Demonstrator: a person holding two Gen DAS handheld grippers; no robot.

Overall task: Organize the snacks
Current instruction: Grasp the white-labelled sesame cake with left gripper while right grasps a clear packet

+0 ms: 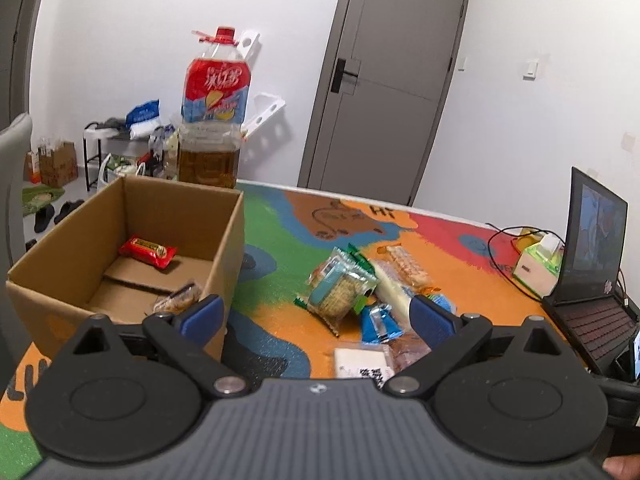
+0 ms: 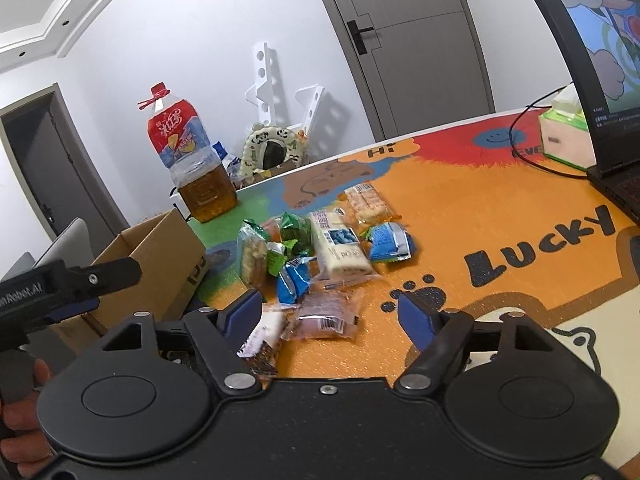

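My left claw point(image 1: 316, 316): spread, empty, beside box point(image 1: 132, 248) at worktop's left edge. Box: red packet point(image 1: 147, 252), one more snack. My right claw point(image 2: 330, 312): spread, empty, over snack pile point(image 2: 320, 248) mid-worktop point(image 2: 500, 200). Step: next pick. Need: descend, pinch nearest pink packet point(image 2: 322, 316).

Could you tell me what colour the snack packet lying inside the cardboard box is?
Red snack packet with gold print, clearest in the left wrist view.

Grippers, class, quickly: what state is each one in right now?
Left gripper: open, holding nothing.
Right gripper: open, holding nothing.
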